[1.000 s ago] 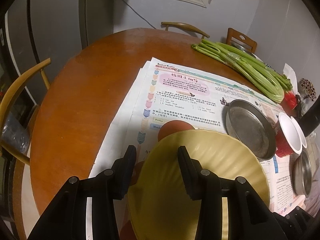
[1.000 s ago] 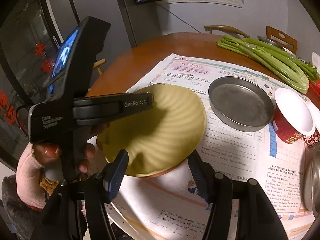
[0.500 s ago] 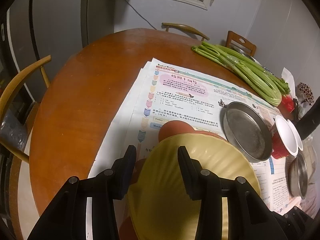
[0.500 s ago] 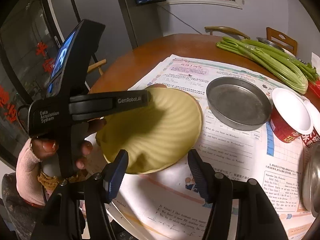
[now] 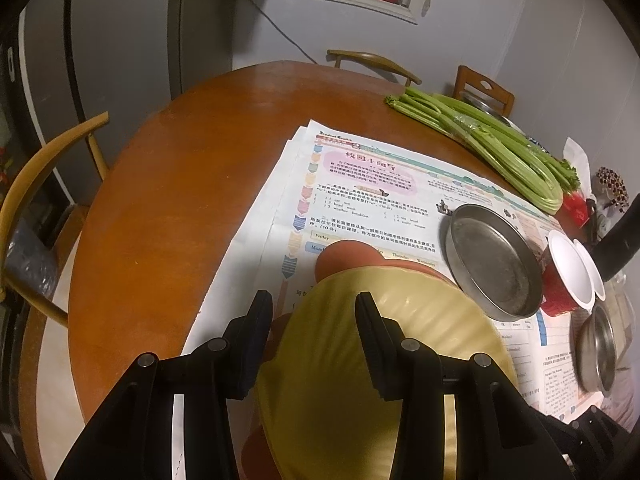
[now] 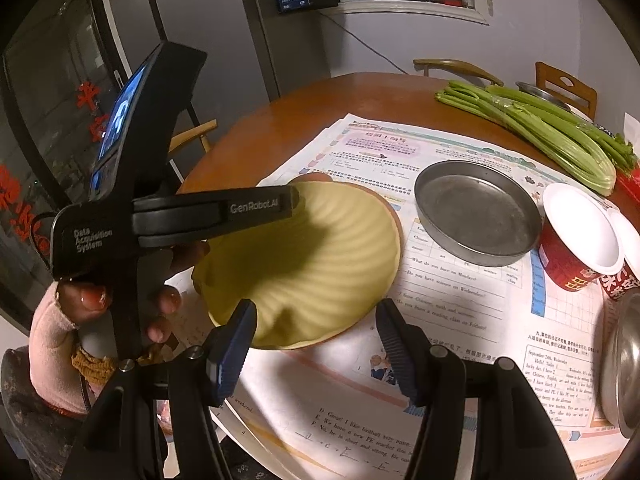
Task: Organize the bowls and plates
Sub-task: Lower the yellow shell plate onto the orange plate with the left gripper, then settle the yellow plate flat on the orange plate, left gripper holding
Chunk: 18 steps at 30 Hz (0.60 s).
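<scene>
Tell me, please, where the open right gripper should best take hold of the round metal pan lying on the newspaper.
Pinch the metal pan at its near rim, one finger inside, one outside: the low upright wall is thin. Bring the right gripper in from the near side, over bare newspaper; the red cup crowds its right side, the yellow plate its left.

Hidden and cut-off parts around the yellow ribbed plate

The yellow ribbed plate (image 5: 372, 360) runs off the left wrist view's bottom edge and hides most of the terracotta dish (image 5: 344, 254) beneath it. The shiny steel bowl (image 6: 628, 356) is cut by the right wrist view's edge. Newspaper (image 6: 460, 292) print is partly too small to read.
</scene>
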Available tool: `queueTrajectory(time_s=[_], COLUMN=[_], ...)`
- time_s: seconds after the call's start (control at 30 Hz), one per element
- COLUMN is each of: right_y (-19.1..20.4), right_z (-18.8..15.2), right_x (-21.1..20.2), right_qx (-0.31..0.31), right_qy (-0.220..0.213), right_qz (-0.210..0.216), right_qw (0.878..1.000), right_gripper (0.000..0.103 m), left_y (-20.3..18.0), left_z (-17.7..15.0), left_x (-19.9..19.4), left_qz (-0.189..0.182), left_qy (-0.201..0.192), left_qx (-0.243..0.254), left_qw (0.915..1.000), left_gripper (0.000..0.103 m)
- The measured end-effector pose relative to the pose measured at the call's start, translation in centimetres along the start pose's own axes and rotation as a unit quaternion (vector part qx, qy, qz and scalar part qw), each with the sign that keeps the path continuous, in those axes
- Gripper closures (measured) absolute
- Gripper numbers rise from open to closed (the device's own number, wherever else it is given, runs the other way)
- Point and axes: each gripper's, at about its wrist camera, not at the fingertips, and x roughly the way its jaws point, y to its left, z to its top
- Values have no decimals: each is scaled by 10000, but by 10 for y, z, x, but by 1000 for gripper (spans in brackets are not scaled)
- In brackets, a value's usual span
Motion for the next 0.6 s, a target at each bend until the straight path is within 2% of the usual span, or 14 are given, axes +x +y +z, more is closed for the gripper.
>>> queueTrajectory(time_s=[0.6], right_y=[-7], right_z=[5], right_x=[-10], right_qx=[69], right_qy=[-158], right_qz=[9], right_qw=[9999], right_gripper=[40], left_y=[-10], left_z=[-1], left_x=[-25], left_qz=[-82], left_qy=[-160], left_qx=[96], left_qw=[9998], left_gripper=[57])
